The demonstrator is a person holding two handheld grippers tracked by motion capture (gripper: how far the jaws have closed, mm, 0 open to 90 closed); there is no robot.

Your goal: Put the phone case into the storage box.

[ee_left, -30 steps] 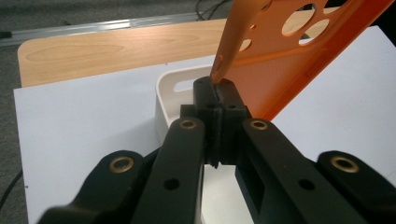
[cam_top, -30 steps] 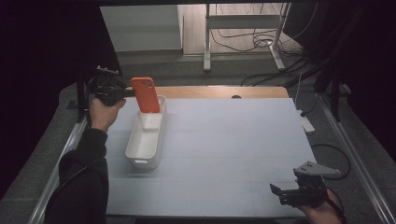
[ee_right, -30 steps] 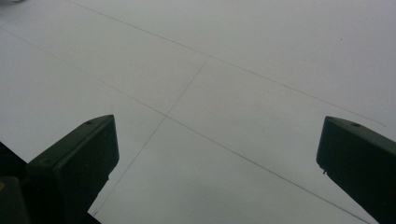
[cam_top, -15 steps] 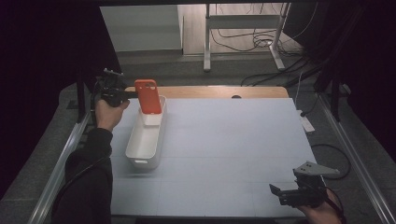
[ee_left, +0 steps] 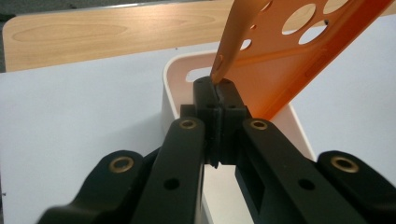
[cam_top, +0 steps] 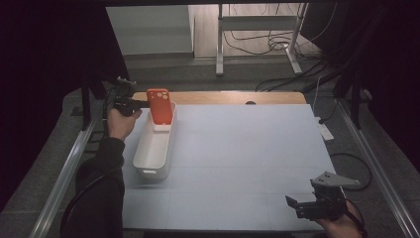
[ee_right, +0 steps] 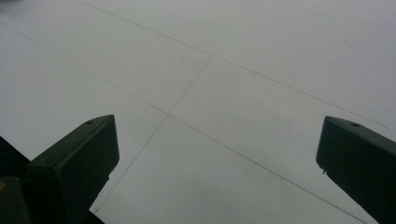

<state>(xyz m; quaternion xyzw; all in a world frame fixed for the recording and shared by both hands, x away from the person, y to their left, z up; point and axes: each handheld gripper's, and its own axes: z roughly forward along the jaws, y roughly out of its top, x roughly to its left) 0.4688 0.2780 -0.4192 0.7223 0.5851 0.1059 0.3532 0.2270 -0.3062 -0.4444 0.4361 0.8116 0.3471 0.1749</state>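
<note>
- A pale grey tabletop (cam_top: 247,148) with a wooden strip (cam_top: 237,97) along its far edge.
- Grey carpet floor (cam_top: 198,74) beyond.
- A white metal frame (cam_top: 257,34) stands far off, cables (cam_top: 247,42) lying under it.
- Dark curtains (cam_top: 49,44) left and right.

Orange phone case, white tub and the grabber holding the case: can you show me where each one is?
orange phone case (cam_top: 160,105), high view, middle of its back.
white tub (cam_top: 152,172), high view, near end wall.
left gripper (ee_left: 215,86), left gripper view, tips of its jaws, shut on the case's edge.
</note>
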